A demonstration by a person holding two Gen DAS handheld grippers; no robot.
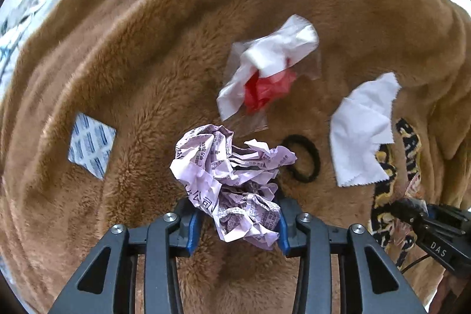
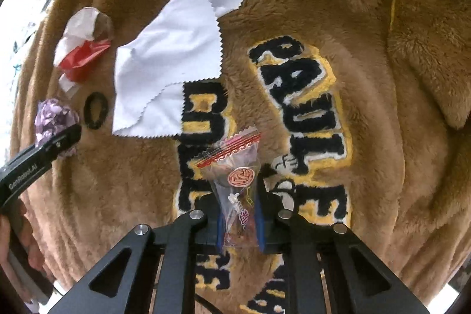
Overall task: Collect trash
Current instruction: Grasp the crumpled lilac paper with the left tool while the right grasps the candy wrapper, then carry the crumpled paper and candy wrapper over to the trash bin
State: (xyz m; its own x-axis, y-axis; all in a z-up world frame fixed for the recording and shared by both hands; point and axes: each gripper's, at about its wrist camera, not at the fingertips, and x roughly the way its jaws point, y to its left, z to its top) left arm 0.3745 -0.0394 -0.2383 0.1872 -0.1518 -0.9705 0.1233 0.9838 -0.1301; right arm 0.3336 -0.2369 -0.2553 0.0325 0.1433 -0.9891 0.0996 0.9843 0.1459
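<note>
I'm gripping with both hands now, pickup step in hand. The left gripper [image 1: 235, 222] is clamping its jaws on the crumpled purple paper [image 1: 232, 181], pads pressing both sides of the wad. The right gripper [image 2: 240, 222] is pinching its jaws nearly shut on the clear snack wrapper [image 2: 238, 181], held upright over the lettering on the brown fleece jacket [image 2: 368, 19].

Still lying on the fleece, near to far: black hair tie [image 1: 303, 158] just beside the paper wad, blue-printed sachet [image 1: 91, 144] off to the left, white cloth [image 1: 363, 131], then the white and red wrapper bundle [image 1: 270, 66].

No bin showing in either view. Next I'm judging: lift both clear without snagging the pile, carry to a bin, then return for the rest.
</note>
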